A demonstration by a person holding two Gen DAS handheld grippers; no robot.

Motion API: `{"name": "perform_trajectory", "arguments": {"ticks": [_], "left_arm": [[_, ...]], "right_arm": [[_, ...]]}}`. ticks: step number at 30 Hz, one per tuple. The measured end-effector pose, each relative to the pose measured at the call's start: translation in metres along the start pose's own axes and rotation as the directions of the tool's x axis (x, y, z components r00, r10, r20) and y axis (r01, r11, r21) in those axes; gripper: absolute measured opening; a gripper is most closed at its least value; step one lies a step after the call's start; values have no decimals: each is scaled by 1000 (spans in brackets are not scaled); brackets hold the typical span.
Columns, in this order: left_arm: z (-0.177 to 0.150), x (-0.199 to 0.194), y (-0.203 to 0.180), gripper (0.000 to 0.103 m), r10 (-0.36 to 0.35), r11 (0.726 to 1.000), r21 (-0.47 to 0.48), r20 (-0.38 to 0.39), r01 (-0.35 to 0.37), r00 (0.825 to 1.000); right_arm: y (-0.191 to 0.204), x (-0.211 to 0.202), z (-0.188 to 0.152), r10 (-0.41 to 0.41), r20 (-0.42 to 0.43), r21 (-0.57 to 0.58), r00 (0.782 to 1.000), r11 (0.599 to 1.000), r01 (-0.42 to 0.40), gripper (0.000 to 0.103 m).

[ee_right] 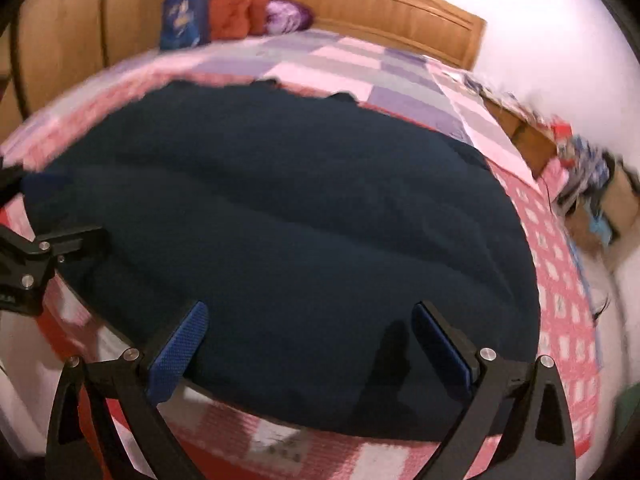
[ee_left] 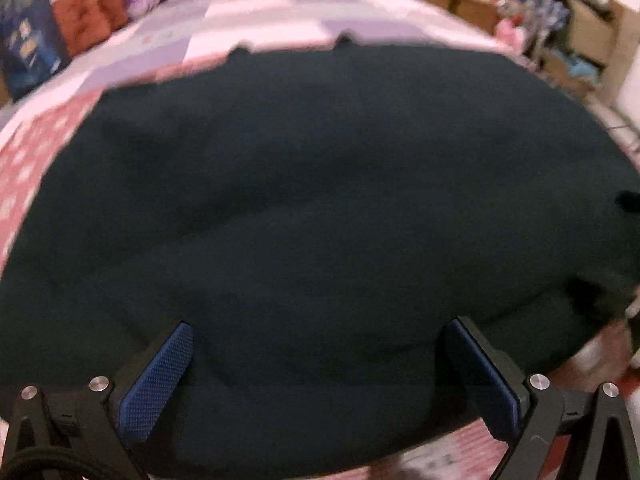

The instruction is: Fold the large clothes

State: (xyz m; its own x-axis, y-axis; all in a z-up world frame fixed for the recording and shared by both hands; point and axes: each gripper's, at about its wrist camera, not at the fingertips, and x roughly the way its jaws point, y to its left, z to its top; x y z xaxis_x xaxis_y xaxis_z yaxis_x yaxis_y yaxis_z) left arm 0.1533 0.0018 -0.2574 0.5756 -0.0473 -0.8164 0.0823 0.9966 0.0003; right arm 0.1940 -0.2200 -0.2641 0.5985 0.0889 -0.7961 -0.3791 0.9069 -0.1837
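Left wrist view gives us a blurred picture: the dark garment (ee_left: 304,208) fills nearly all of it, and we cannot make out sleeves, a collar or any seam, only soft ridges. It lies spread on the quilt (ee_left: 224,20), whose pink and lilac patches show beyond its far edge and at the lower corners. Our left gripper (ee_left: 316,328) has its blue pads (ee_left: 160,384) set wide apart over the near hem, with nothing between them. The garment's right side runs out of the picture, and the smeared shape at the lower right is unreadable.

Right wrist view shows more of the bed. We see the garment (ee_right: 280,232) whole on its right side, with quilt (ee_right: 560,300) beside it, and the wooden headboard (ee_right: 400,12) behind. Our right gripper (ee_right: 310,312) also stands spread, its pads (ee_right: 176,356) over the near edge, gripping nothing. Part of the left gripper (ee_right: 36,256) enters at this view's left edge, at the garment's near-left corner; whether it touches the cloth we cannot tell. Boxes (ee_right: 600,192) beside the bed are blurred.
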Motion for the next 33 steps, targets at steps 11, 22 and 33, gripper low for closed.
{"name": "perform_trajectory", "arguments": {"ticks": [11,22,33], "left_arm": [[-11,-9,133,103,242,957,-147,-64,-249,968],[115,44,3,100,-39,999,4,68,39,997],[140,95,106,103,178,980,-85,-2,-177,984]], "right_arm": [[-218,-5,-94,-309,-321,395,895,816,423,102],[-52,43,86,41,11,144,999,989,-43,102],[-162,111,97,-84,-142,294,986,948,123,101]]}}
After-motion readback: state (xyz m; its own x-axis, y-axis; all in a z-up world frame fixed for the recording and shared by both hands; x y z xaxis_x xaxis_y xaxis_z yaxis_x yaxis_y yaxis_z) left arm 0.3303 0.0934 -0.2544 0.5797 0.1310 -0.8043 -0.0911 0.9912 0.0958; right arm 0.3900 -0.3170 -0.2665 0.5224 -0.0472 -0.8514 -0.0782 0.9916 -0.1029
